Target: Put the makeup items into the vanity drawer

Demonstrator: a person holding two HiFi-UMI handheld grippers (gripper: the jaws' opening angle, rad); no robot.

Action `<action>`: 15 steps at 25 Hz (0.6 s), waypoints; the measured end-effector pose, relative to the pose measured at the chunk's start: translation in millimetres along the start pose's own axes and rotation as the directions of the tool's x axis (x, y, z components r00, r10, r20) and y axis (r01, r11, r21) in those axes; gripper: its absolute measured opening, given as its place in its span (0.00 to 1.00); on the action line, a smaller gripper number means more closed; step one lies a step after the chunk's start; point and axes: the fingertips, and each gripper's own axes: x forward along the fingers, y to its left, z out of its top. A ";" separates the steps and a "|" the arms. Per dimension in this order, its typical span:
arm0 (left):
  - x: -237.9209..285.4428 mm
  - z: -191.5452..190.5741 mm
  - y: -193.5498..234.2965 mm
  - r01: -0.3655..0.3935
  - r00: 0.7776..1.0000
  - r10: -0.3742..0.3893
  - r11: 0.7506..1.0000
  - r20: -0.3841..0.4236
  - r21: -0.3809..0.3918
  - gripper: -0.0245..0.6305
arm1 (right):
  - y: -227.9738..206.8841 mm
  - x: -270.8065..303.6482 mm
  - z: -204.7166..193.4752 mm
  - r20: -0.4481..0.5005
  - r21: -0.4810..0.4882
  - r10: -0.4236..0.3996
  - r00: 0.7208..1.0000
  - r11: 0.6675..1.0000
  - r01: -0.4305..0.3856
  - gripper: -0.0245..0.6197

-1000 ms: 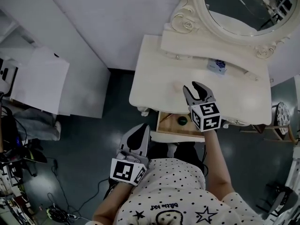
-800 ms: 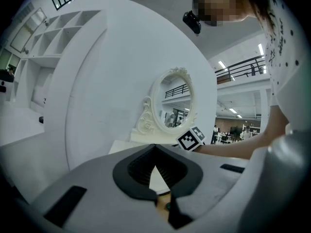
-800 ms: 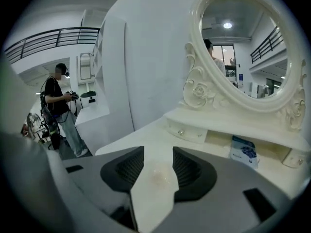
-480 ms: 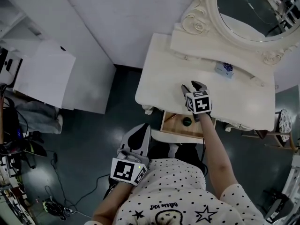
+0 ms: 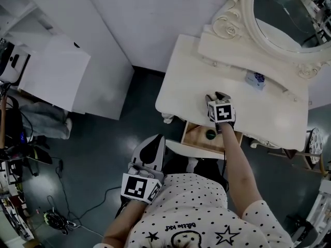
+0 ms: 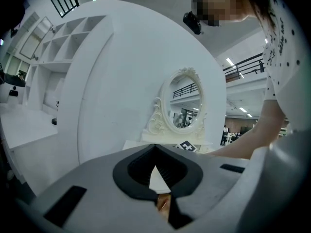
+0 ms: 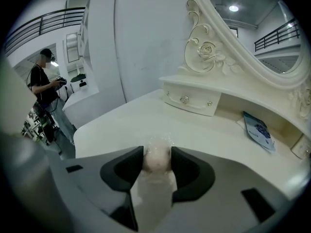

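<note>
A small pale pink round makeup item [image 7: 156,160] in clear wrap lies on the cream vanity top [image 5: 189,76]. My right gripper [image 7: 156,153] is down over it, one finger on each side, and stands open around it. In the head view the right gripper [image 5: 217,96] points at the table top and hides the item. Below it the wooden vanity drawer [image 5: 196,137] is pulled out with a dark round item [image 5: 210,135] inside. My left gripper [image 5: 150,150] hangs shut and empty near the person's chest, off the table, and the left gripper view also shows the left gripper [image 6: 155,152] with its tips together.
A blue-printed packet [image 5: 256,79] lies at the back of the vanity under the oval mirror [image 5: 289,19]. Small shelf drawers with knobs [image 7: 189,100] run along the back. A white cabinet [image 5: 51,71] stands to the left, and cables lie on the dark floor.
My right gripper has dropped from above the drawer front down to the table top and now straddles the pale item. The left gripper has stayed where it was.
</note>
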 end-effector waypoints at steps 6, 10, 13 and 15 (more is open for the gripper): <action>2.0 3.5 3.7 0.001 1.000 -0.001 1.000 0.005 0.004 0.05 | 0.1 -2.2 3.4 0.004 0.027 0.007 1.000 1.000 -0.007 0.28; 3.0 8.4 8.9 -0.001 1.000 0.001 1.000 0.013 0.015 0.05 | -2.7 -17.4 10.3 0.052 0.032 -0.009 0.999 0.999 0.008 0.28; 4.6 11.8 10.8 -0.001 1.000 0.001 1.000 0.017 0.021 0.05 | -9.2 -36.1 17.9 0.104 0.038 -0.031 0.994 0.999 0.027 0.28; 6.3 11.0 10.3 0.004 1.000 -0.004 1.000 0.015 0.023 0.05 | -13.1 -50.6 22.4 0.148 0.050 -0.037 0.988 0.998 0.030 0.28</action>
